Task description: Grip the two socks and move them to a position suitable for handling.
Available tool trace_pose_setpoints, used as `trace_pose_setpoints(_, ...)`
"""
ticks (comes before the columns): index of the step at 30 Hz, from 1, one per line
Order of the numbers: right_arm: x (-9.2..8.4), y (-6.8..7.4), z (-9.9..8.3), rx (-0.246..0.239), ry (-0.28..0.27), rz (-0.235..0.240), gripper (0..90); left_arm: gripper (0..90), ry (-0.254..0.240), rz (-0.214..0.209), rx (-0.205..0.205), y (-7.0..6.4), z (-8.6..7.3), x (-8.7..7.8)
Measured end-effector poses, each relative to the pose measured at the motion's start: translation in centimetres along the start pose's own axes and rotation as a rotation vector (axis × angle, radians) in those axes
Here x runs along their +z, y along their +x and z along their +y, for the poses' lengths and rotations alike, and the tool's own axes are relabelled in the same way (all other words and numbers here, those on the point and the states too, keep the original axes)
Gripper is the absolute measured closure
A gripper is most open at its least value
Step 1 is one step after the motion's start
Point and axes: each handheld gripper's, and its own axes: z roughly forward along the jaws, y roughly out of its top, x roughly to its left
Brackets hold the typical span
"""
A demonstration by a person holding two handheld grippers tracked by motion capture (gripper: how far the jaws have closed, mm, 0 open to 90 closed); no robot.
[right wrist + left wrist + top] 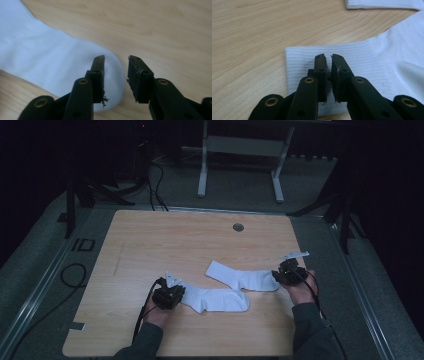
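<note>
You work on a table (150,240) of pale wood-grain laminate, smooth and matt. Both socks, the near sock (352,53) and the far sock (50,62), are white knitted cloth, finely ribbed at the cuff. Your left gripper (328,65) and right gripper (116,67) look like matt black plastic with brass-coloured rivets.

left gripper (328,62) fingers closed; right gripper (116,65) (fingers apart)

- We see bare table (150,240) across the far half and the left side, free for either hand.
- Two socks lie between the grippers: near sock (217,299) and far sock (240,277), touching mid-table.
- A small grommet (238,227) sits flush near the far edge.
- The near edge between the forearms stays open.
</note>
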Motion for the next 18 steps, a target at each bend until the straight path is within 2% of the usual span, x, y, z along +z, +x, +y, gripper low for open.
trace_pose_setpoints(1, 0.0, 0.0, 0.0, 0.0, 0.0, 0.0, 64.8, 82.5, 0.0, 0.0, 0.0, 0.0, 0.0, 0.0)
trace_pose_setpoints(4, -0.1, 1.8, 1.7, -0.05, -0.037, 0.032, 62.6, 82.6, 0.0, 0.0, -0.001, 0.0, 0.0, 0.0)
trace_pose_setpoints(6, -0.1, 2.3, 2.1, -0.064, -0.047, 0.041, 62.4, 82.6, 0.001, 0.0, 0.0, 0.0, 0.0, 0.0)
trace_pose_setpoints(7, 0.0, 3.4, 3.0, -0.094, -0.059, 0.057, 62.0, 82.6, 0.001, 0.001, 0.001, 0.0, 0.0, 0.0)
trace_pose_setpoints(9, 0.1, 3.9, 3.3, -0.113, -0.064, 0.069, 61.9, 82.5, 0.001, 0.001, 0.001, 0.0, 0.0, 0.0)
trace_pose_setpoints(10, 0.3, 4.8, 3.9, -0.145, -0.072, 0.098, 61.5, 82.5, 0.0, 0.0, 0.0, 0.0, 0.0, 0.0)
trace_pose_setpoints(18, 1.5, 7.0, 5.3, -0.213, -0.067, 0.157, 60.3, 82.6, 0.002, -0.003, -0.001, 0.0, 0.1, 0.0)
